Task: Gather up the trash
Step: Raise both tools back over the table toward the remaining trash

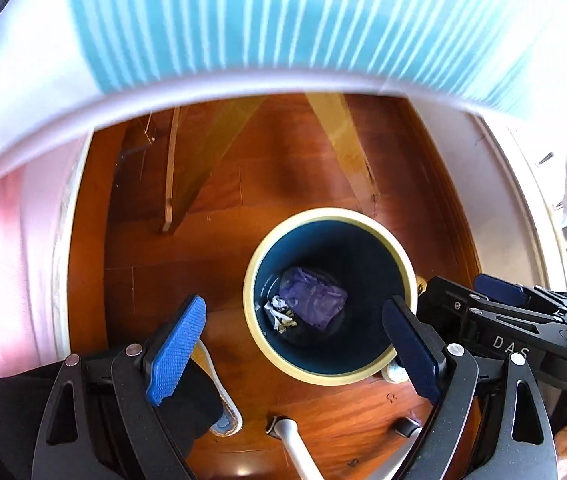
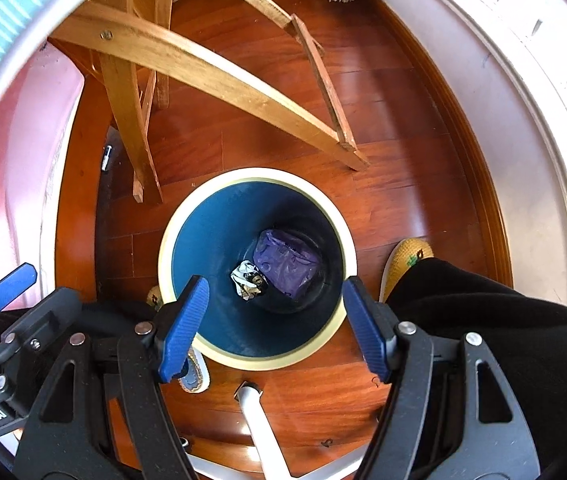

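there was one bin (image 2: 257, 216) on the floor. it held one purple bag (image 2: 285, 266) and one crumpled wrapper (image 2: 248, 280).

a reddish wooden floor (image 2: 383, 200) carries everything. wooden chair legs (image 2: 187, 60) and crossbars splay across its far part, under a blue-and-white striped cloth (image 1: 283, 16) with a white border. a pink cloth (image 2: 15, 128) hangs at the left edge, a white baseboard (image 2: 523, 128) curves along the right. a yellow slipper (image 2: 403, 258) shows beneath a black trouser leg (image 2: 503, 340); a white metal tube (image 2: 255, 412) lies near
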### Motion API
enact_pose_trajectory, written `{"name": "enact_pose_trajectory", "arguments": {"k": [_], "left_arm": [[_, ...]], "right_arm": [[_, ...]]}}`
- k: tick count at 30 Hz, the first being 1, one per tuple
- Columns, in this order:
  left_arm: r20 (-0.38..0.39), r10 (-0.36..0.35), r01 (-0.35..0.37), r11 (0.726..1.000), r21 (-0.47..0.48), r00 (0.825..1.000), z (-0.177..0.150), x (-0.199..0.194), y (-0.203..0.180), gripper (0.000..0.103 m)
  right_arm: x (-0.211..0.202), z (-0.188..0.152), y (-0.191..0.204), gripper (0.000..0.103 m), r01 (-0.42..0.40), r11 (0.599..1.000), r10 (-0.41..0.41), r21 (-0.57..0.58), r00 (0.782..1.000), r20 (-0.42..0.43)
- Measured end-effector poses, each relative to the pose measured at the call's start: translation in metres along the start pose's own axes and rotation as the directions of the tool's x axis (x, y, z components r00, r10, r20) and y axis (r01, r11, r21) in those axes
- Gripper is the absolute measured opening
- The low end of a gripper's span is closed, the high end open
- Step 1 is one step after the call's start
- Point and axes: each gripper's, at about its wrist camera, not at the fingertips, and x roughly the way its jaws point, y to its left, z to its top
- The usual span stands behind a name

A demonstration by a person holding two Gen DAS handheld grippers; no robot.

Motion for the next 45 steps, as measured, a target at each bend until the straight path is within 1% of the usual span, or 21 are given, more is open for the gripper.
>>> {"name": "enact_pose_trajectory", "arguments": {"k": [3, 4, 5, 9, 14, 16, 17, 18, 19, 21, 23, 24, 25, 27, 28, 29, 31, 33, 36, 41, 45], "left_arm": [[0.037, -0.008, 0.008, 1.000, -0.009, 0.999, -0.001, -0.026, 0.002, 0.091], [0.051, -0.020, 0.021, 1.000, -0.012, 0.998, -0.001, -0.037, 0.002, 0.091], [0.066, -0.031, 0.032, 0.999, -0.009, 0.997, -0.001, -0.048, 0.001, 0.091], [0.104, -0.064, 0.060, 0.997, 0.039, 0.993, 0.001, -0.098, -0.003, 0.091], [0.182, -0.071, 0.052, 0.993, 0.104, 0.981, 0.012, -0.172, -0.001, 0.091], [0.212, -0.069, 0.049, 0.994, 0.099, 0.975, 0.023, -0.200, 0.004, 0.091], [0.225, -0.065, 0.046, 0.995, 0.087, 0.972, 0.030, -0.213, 0.008, 0.091], [0.236, -0.059, 0.043, 0.996, 0.072, 0.970, 0.038, -0.226, 0.012, 0.091], [0.248, -0.053, 0.040, 0.998, 0.057, 0.967, 0.046, -0.238, 0.017, 0.091], [0.281, -0.027, 0.023, 1.000, 0.018, 0.959, 0.064, -0.259, 0.024, 0.091], [0.316, 0.002, 0.005, 1.000, -0.021, 0.949, 0.081, -0.279, 0.032, 0.091], [0.333, 0.028, -0.014, 0.999, -0.043, 0.942, 0.089, -0.288, 0.035, 0.091], [0.346, 0.060, -0.041, 0.997, -0.062, 0.936, 0.100, -0.297, 0.039, 0.091], [0.368, 0.107, -0.081, 0.993, -0.087, 0.923, 0.115, -0.309, 0.042, 0.091], [0.377, 0.121, -0.091, 0.991, -0.095, 0.918, 0.123, -0.315, 0.048, 0.091], [0.385, 0.129, -0.097, 0.990, -0.101, 0.914, 0.129, -0.320, 0.051, 0.091], [0.390, 0.138, -0.104, 0.989, -0.106, 0.911, 0.140, -0.324, 0.056, 0.091], [0.379, 0.136, -0.102, 0.989, -0.109, 0.916, 0.150, -0.326, 0.063, 0.091], [0.336, 0.108, -0.075, 0.991, -0.109, 0.936, 0.165, -0.313, 0.066, 0.091], [0.240, 0.054, -0.022, 0.991, -0.135, 0.969, 0.192, -0.260, 0.073, 0.091], [0.174, 0.033, -0.003, 0.985, -0.171, 0.984, 0.211, -0.224, 0.078, 0.091]], "right_arm": [[-0.017, -0.001, -0.001, 0.067, 0.005, 1.000, -0.005, 0.004, 1.000, -0.022], [-0.032, -0.002, 0.001, 0.067, 0.006, 1.000, -0.007, -0.015, 0.999, -0.032], [-0.032, -0.002, 0.001, 0.067, 0.006, 1.000, -0.007, -0.015, 0.999, -0.032], [-0.071, -0.003, 0.006, 0.067, 0.012, 0.998, -0.013, -0.068, 1.000, -0.022], [-0.134, 0.006, 0.014, 0.067, -0.016, 0.994, 0.020, -0.109, 0.999, 0.040], [-0.164, 0.010, 0.018, 0.067, 0.001, 0.990, 0.011, -0.144, 0.996, 0.084], [-0.192, 0.016, 0.026, 0.067, -0.003, 0.986, 0.026, -0.169, 0.991, 0.131], [-0.192, 0.016, 0.026, 0.067, -0.003, 0.986, 0.026, -0.169, 0.991, 0.131], [-0.208, 0.020, 0.028, 0.067, -0.012, 0.984, 0.040, -0.180, 0.987, 0.156], [-0.237, 0.027, 0.036, 0.067, -0.025, 0.979, 0.067, -0.202, 0.976, 0.206], [-0.268, 0.037, 0.044, 0.067, -0.032, 0.972, 0.097, -0.235, 0.958, 0.270], [-0.297, 0.047, 0.053, 0.067, -0.018, 0.964, 0.110, -0.266, 0.935, 0.336], [-0.297, 0.047, 0.053, 0.067, -0.018, 0.964, 0.110, -0.266, 0.935, 0.336], [-0.321, 0.059, 0.062, 0.067, -0.011, 0.956, 0.130, -0.294, 0.912, 0.388], [-0.340, 0.073, 0.072, 0.067, -0.003, 0.947, 0.148, -0.323, 0.892, 0.427], [-0.340, 0.073, 0.072, 0.067, -0.003, 0.947, 0.148, -0.323, 0.892, 0.427], [-0.354, 0.088, 0.083, 0.067, 0.017, 0.938, 0.155, -0.345, 0.872, 0.463], [-0.363, 0.106, 0.091, 0.067, 0.029, 0.935, 0.158, -0.353, 0.859, 0.488], [-0.369, 0.131, 0.099, 0.067, 0.017, 0.933, 0.179, -0.360, 0.846, 0.502], [-0.347, 0.173, 0.117, 0.067, 0.001, 0.929, 0.195, -0.371, 0.850, 0.490], [-0.317, 0.201, 0.127, 0.067, 0.012, 0.915, 0.200, -0.403, 0.855, 0.479]]}}
